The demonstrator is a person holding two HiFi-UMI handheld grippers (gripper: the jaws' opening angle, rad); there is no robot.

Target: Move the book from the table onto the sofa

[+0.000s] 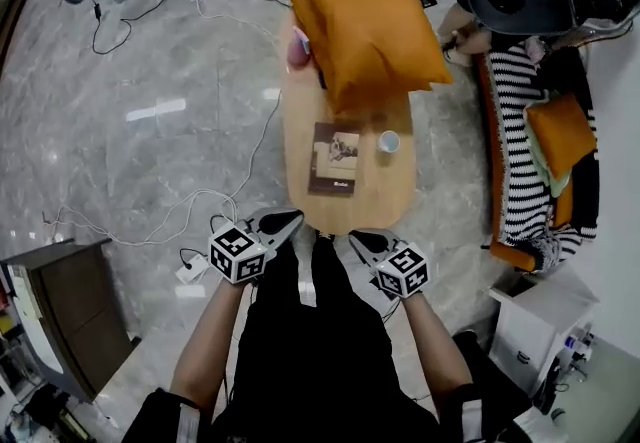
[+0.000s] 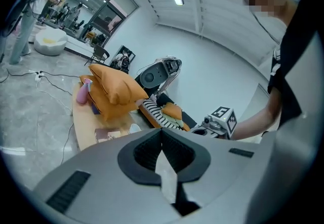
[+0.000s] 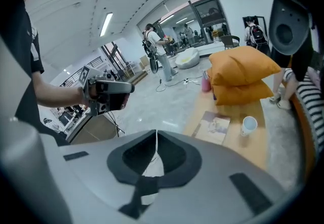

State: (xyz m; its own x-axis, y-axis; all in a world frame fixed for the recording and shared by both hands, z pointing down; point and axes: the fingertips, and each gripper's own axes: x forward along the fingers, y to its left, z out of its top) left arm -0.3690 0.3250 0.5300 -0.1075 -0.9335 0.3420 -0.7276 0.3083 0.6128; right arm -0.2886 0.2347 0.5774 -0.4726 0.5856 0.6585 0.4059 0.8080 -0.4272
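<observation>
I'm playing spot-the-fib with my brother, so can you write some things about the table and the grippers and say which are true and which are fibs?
1. The book lies on the wooden table. True.
2. The white cup stands on top of the book. False: it stands on the table beside the book, not touching it.
3. Two orange pillows are piled at the table's far end. True.
4. The left hand-held gripper holds the book. False: its jaws are shut on nothing, and it is short of the table.
</observation>
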